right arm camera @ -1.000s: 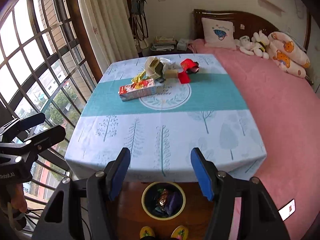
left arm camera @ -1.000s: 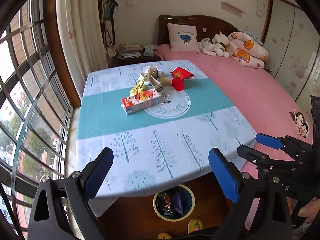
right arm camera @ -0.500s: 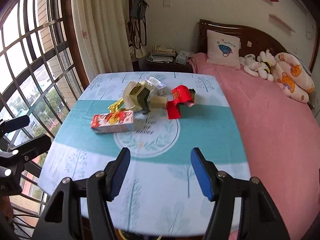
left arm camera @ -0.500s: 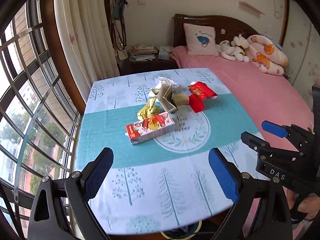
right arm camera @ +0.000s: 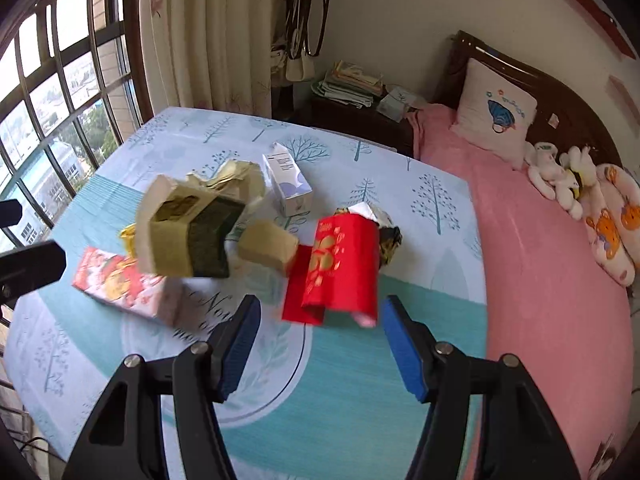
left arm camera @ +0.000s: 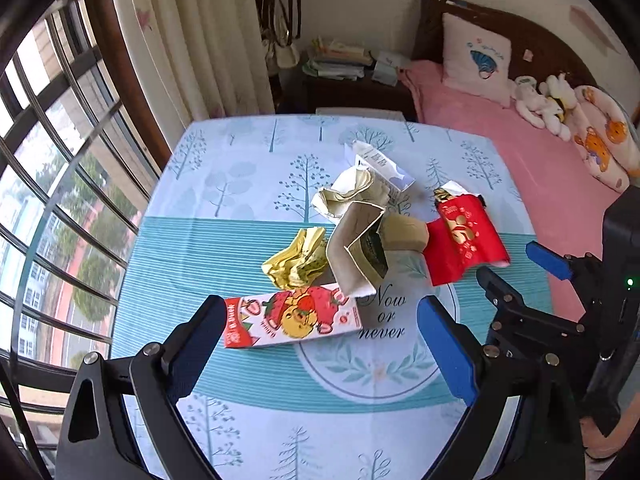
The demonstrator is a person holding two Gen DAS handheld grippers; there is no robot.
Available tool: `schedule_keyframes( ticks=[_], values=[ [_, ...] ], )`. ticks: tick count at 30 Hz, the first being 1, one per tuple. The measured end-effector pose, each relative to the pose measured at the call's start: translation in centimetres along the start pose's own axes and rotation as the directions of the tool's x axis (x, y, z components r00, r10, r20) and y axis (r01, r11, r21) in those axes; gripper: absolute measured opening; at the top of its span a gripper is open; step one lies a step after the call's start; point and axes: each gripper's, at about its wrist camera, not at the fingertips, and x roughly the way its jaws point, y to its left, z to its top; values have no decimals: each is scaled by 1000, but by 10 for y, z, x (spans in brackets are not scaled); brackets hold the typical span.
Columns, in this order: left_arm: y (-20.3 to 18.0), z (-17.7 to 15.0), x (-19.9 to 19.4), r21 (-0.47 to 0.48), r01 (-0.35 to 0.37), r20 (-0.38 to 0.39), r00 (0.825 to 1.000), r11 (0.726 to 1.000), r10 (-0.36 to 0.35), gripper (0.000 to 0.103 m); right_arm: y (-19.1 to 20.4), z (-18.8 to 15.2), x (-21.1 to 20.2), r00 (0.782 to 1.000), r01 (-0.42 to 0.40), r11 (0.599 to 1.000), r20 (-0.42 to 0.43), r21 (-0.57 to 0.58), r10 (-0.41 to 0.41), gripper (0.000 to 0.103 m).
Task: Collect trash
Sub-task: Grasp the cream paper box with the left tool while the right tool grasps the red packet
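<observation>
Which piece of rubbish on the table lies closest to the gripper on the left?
The flat strawberry-printed carton, lying right before the left hand-held gripper; the gold wrapper and red packet sit farther back.

Tablecloth (left arm camera: 224, 248): pale blue-white, printed with teal line-drawn trees; broad teal striped band across the middle, white roundel with dark script lettering.
Strawberry carton (left arm camera: 294, 316): white, red end, red strawberries and a yellow cartoon figure.
Crumpled foil wrapper (left arm camera: 298, 260): gold.
Red packet (right arm camera: 344, 264): bright red, gold motifs.
Open cardboard box (right arm camera: 188, 232): tan, dark olive inside.
Small carton (right arm camera: 287, 184): white, lavender patches.
Bedspread (right arm camera: 552, 280): pink.
Gripper pads (right arm camera: 404, 350): blue, on black arms.
</observation>
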Motion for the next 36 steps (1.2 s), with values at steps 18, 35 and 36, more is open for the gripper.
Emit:
schedule_keyframes(
  ticks=[18, 35, 36],
  values=[
    [-28, 43, 117, 6, 3, -194, 981, 1000, -2, 42, -40, -1, 73, 976, -161, 977, -123, 142, 179, 32],
    [-42, 32, 76, 14, 43, -135, 990, 999, -40, 12, -64, -24, 30, 921, -366, 893, -32, 262, 387, 15],
    [-43, 29, 69, 20, 44, -129, 991, 999, -41, 12, -65, -26, 26, 920, -370, 891, -28, 264, 391, 15]
  ],
)
